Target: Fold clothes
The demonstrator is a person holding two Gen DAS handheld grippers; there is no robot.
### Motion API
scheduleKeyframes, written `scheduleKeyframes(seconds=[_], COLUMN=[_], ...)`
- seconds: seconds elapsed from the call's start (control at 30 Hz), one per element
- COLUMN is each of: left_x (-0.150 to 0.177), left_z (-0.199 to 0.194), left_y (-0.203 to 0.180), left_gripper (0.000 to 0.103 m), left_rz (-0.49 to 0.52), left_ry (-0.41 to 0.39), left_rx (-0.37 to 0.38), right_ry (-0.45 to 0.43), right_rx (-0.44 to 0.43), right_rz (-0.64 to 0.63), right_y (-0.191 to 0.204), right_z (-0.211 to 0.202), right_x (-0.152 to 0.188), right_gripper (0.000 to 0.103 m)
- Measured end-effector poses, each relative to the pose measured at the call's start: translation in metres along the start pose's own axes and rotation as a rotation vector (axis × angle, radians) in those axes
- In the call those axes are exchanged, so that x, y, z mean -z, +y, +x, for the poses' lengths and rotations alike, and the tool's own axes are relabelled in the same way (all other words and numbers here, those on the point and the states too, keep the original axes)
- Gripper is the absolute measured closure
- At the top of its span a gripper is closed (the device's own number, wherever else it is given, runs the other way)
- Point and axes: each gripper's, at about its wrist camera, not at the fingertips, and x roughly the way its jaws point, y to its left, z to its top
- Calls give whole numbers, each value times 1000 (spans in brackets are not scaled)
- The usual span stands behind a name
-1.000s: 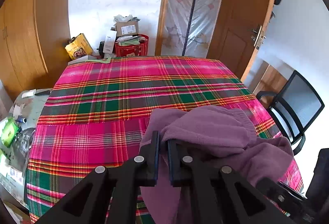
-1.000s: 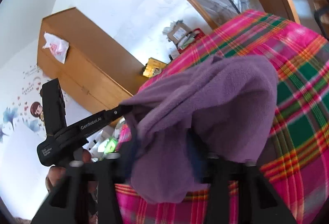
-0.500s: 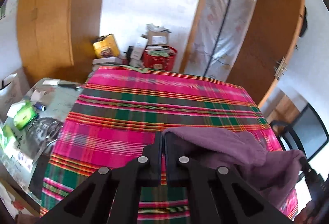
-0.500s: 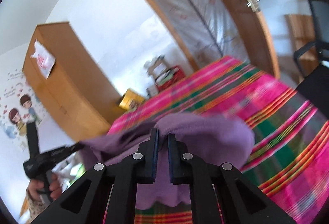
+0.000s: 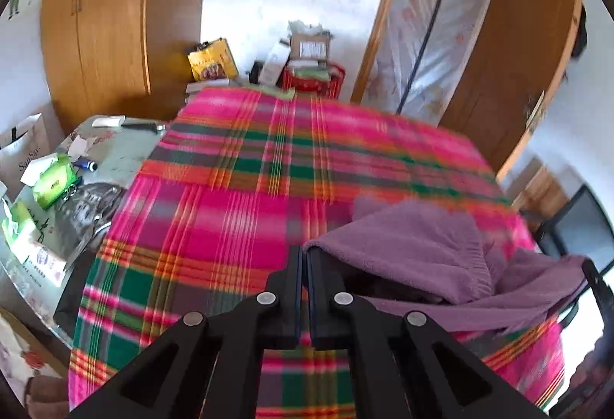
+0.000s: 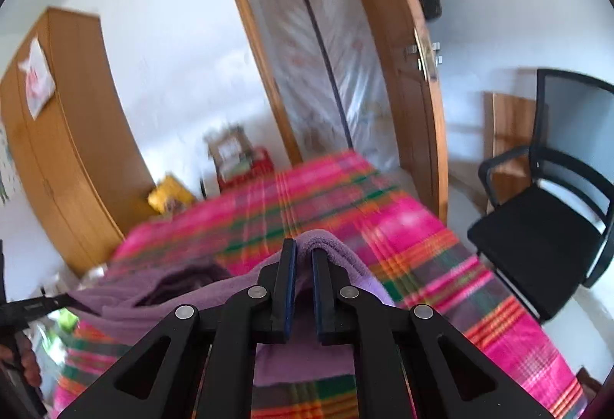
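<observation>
We hold the soft purple fleece garment (image 5: pixel 418 246) stretched above the pink-and-green plaid tablecloth (image 5: pixel 238 196) near its right edge, our left gripper (image 5: pixel 305 252) and right gripper (image 6: pixel 303 246) each clamped on its edge.

I see a tabletop (image 5: pixel 230 227) under a pink, green and orange plaid cloth (image 6: pixel 441 265). A purple fleece garment (image 5: pixel 422 250) lies partly on its near right corner.
</observation>
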Motion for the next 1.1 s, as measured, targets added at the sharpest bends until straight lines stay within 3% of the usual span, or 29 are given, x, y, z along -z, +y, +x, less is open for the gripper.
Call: scheduleKeyframes(seconds=[0.27,0.47,0.57,0.67,0.8,0.97,1.1], left_x=[43,35,33,29,30,44,63], left_z=[16,-10,-17,-24,-26,-20,-11], left_y=[2,-11,-32,-46,-40,-62,-96], left_gripper=[99,92,92,92,92,92,92], left_rz=[96,159,275,370,371,457,649], left_ry=[150,89,60,37,18,14,-4], left_rx=[-35,6,-10,-27,-80,-9,22], right_ry=[183,328,312,287,232,265,291], right_rx=[64,87,93,150,204,87,-6], right_rz=[-49,-6,4,-63,-99,-118,-133], right_y=[-15,-37,-38,-30,-27,-1,20], right_z=[7,-1,-18,-32,-44,-29,-16], right_x=[50,75,82,83,80,88,93], right_gripper=[95,88,87,86,83,81,80])
